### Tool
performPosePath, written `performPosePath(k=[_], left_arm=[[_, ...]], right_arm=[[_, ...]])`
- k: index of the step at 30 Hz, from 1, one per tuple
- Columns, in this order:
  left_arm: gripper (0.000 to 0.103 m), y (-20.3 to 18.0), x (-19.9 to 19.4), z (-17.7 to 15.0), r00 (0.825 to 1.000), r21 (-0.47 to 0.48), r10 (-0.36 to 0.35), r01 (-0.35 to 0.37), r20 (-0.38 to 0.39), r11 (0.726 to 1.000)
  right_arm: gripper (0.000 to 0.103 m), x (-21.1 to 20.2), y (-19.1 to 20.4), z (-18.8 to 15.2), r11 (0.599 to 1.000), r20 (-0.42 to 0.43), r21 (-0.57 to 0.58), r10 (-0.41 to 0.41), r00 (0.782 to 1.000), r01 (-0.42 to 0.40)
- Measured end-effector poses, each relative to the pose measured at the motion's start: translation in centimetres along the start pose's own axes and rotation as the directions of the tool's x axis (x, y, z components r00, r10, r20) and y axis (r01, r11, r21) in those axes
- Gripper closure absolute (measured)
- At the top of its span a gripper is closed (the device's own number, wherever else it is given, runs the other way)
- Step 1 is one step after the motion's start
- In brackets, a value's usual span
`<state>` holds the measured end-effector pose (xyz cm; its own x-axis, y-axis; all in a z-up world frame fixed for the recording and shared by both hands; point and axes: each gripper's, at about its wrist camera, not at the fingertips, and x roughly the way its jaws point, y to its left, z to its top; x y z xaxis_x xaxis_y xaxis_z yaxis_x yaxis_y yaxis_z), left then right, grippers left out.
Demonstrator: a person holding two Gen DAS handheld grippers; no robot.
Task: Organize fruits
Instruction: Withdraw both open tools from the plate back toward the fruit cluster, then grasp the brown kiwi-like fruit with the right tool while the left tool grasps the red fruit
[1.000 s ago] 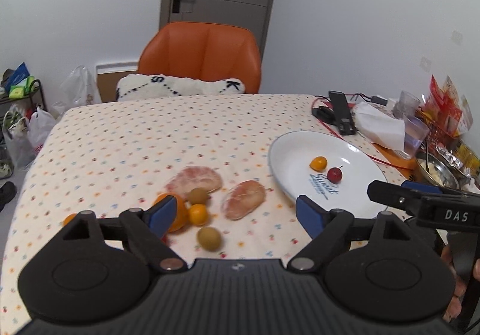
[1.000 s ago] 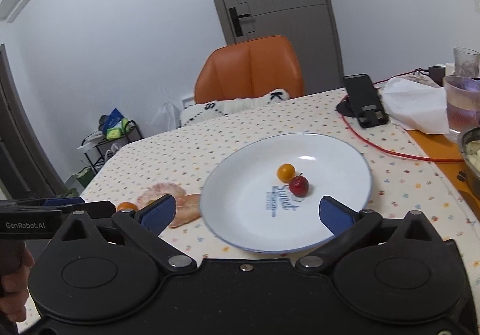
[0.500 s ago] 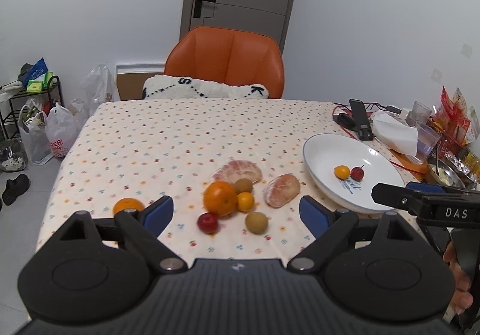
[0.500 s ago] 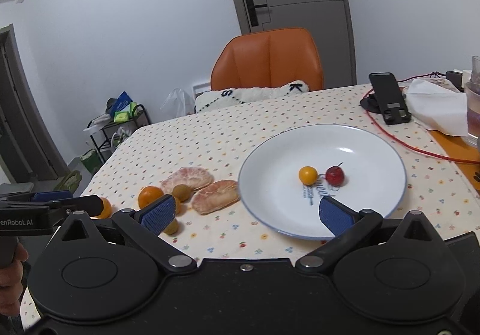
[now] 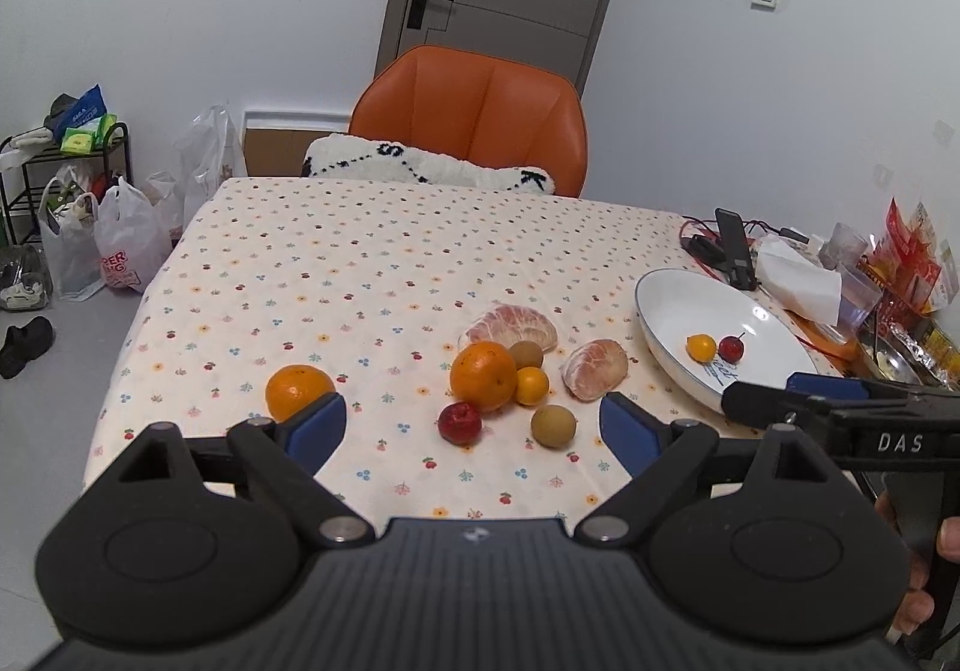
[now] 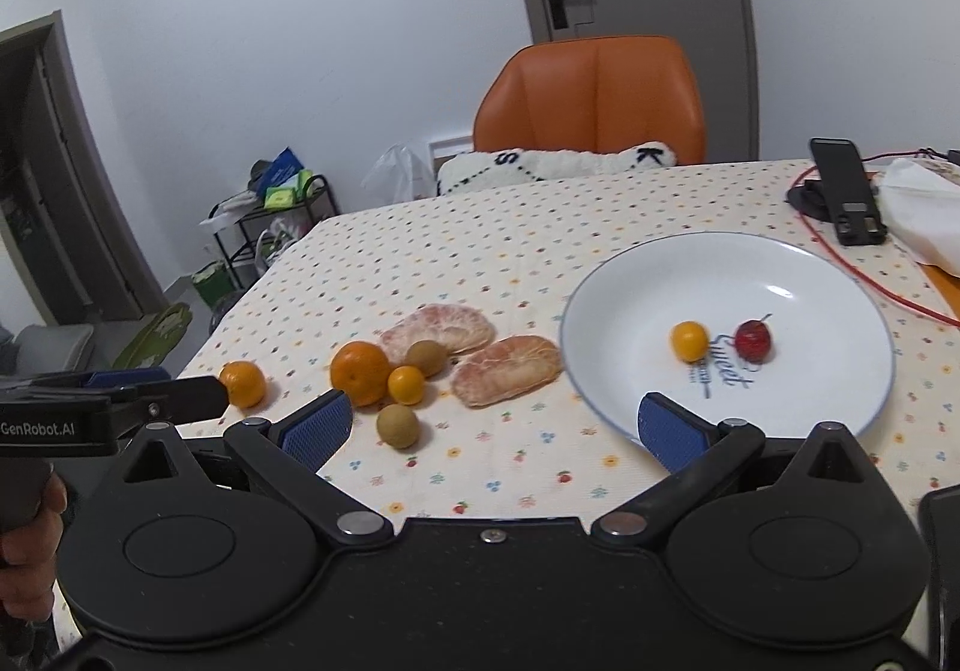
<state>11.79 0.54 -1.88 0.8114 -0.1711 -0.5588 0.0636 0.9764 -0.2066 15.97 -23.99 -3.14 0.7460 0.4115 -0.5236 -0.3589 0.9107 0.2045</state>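
A white plate (image 5: 678, 305) (image 6: 648, 281) at the right holds a small yellow fruit (image 5: 701, 347) (image 6: 689, 340) and a small red fruit (image 5: 731, 349) (image 6: 752, 340). On the dotted tablecloth lie a large orange (image 5: 483, 376) (image 6: 359, 373), a second orange (image 5: 298, 391) (image 6: 242, 383), two peeled pomelo pieces (image 5: 510, 325) (image 5: 594, 369), a red fruit (image 5: 459, 422), a small yellow fruit (image 5: 531, 385) and two brown fruits (image 5: 552, 425) (image 5: 525, 354). My left gripper (image 5: 474, 428) hovers open over the near table edge, nothing between its fingers. My right gripper (image 6: 492, 428) is open too, near the plate's front rim.
An orange chair (image 5: 474, 116) with a white cushion (image 5: 426, 167) stands at the far side. Phone (image 5: 735, 248), red cable, tissue (image 5: 795, 281), cups and snack packs crowd the right edge. Bags (image 5: 120, 245) and a rack (image 5: 60, 155) stand on the floor at left.
Both grippers have pulled back and up from the table; the views now take in the whole fruit cluster and the plate. Both stay open and the fruits have not moved.
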Motion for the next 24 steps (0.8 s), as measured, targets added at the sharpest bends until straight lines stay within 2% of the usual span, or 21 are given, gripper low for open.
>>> performPosePath(k=[4,7,11,13,24], left_arm=[[0.015,0.2,0.5,-0.2,1.000,0.002,-0.016,0.016,-0.007,1.000],[0.017,0.3,0.9,-0.3,1.000,0.003,-0.024,0.024,-0.010,1.000],[0.030,0.6,1.7,-0.5,0.999,-0.011,-0.030,0.030,-0.026,0.999],[0.034,0.8,2.1,-0.5,0.999,-0.018,-0.035,0.034,-0.036,0.999],[0.049,1.1,4.9,-0.7,0.996,-0.022,-0.042,0.040,-0.078,0.999]], right_arm=[[0.003,0.7,0.6,0.0,1.000,-0.017,-0.013,0.013,1.000,-0.013],[0.009,1.3,0.9,-0.1,0.999,-0.036,-0.017,0.027,0.999,-0.028],[0.017,2.1,1.4,-0.3,0.998,-0.059,-0.031,0.045,0.997,-0.047],[0.019,2.5,1.6,-0.3,0.998,-0.069,-0.034,0.051,0.996,-0.053],[0.045,4.8,2.4,-0.5,0.993,-0.124,-0.055,0.099,0.987,-0.106]])
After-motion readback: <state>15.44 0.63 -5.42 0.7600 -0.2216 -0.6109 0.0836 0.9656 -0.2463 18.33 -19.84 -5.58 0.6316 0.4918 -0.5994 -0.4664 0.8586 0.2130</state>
